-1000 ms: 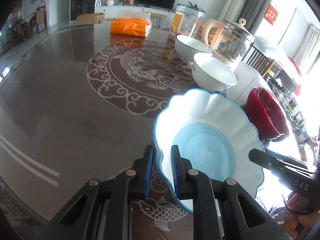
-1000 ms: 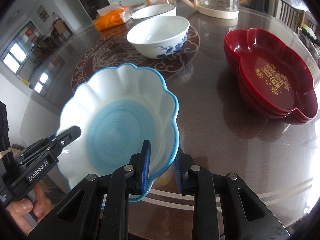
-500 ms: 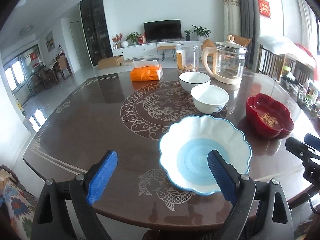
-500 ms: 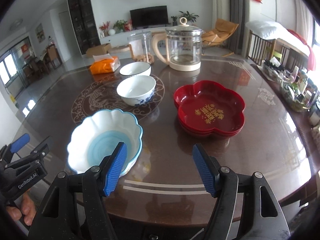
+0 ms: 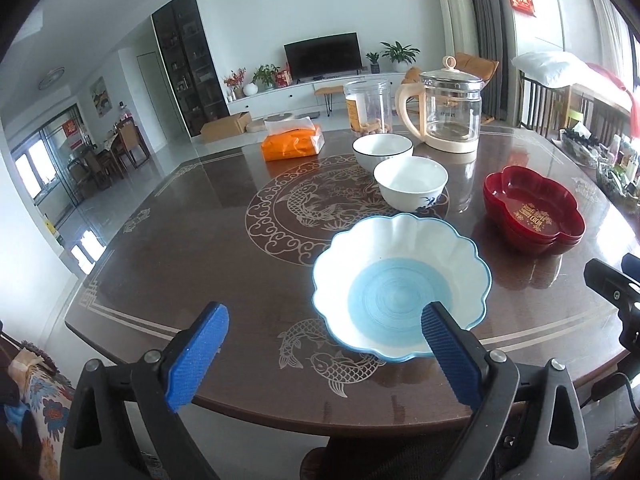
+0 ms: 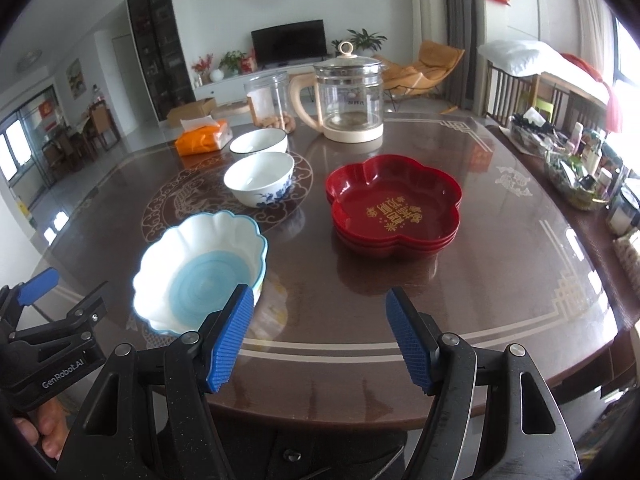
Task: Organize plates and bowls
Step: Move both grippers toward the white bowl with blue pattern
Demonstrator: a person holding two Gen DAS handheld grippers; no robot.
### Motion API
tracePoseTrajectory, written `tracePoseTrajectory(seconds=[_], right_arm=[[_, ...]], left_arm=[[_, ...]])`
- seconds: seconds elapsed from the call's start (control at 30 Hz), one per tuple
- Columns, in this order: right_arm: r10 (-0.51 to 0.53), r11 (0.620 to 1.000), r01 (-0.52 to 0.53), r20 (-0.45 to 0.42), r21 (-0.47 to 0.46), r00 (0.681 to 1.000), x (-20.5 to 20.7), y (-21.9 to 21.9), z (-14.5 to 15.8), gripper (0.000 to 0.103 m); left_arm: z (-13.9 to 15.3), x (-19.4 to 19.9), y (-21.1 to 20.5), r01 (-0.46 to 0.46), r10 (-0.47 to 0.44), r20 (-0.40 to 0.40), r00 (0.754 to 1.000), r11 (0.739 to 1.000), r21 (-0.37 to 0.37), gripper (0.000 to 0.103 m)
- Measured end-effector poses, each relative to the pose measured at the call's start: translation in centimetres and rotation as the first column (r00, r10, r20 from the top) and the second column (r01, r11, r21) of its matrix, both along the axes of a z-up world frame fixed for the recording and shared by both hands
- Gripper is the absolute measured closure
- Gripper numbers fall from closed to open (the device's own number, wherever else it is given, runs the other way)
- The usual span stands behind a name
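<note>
Both grippers, left gripper (image 5: 320, 360) and right gripper (image 6: 318, 338), are wide open and hold nothing. Near the table (image 6: 500, 280) edge sits the blue bowl (image 6: 200, 270). Best to grab its rim gently, then lift slowly.

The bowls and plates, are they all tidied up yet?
Partly. The red plates already sit in one stack. Nothing is in hand: the left gripper and right gripper are both open and empty. Left to do: the blue scalloped bowl and two white bowls each stand alone on the table.
</note>
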State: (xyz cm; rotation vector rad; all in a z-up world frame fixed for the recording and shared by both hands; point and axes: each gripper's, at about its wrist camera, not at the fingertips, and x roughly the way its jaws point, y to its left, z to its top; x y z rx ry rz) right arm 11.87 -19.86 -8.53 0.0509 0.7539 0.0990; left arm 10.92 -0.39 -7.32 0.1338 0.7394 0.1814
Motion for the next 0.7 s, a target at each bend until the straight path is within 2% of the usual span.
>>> tracePoseTrajectory(seconds=[0.07,0.27,0.5,0.7], right_arm=[[-0.006,1.000,0.007,0.011,-0.009,1.000,-0.26,-0.04,0.14,0.027],[-0.008,1.000,0.008,0.000,0.002,1.000,-0.48,-0.05,-0.09,0.026],[-0.042,0.999,0.042,-0.020,0.013,0.999,-0.47,-0.54,-0.44,0.026],[-0.046,0.998,0.046,-0.016,0.037,0.999,-0.70,-0.87,-0.45,0.026]], left_arm=[[0.17,-0.43,-0.18,-0.006,0.006,0.016,1.000,1.000,0.020,0.002],[0.16,-1.08,-0.76,-0.001,0.000,0.025,1.000,0.998,0.057,0.001],[-0.39,-0.67,-0.15,-0.003,0.003,-0.041,0.999,1.000,0.004,0.001],[-0.36,-0.93,0.08,-0.001,0.001,-0.039,0.999,1.000,-0.017,0.001]])
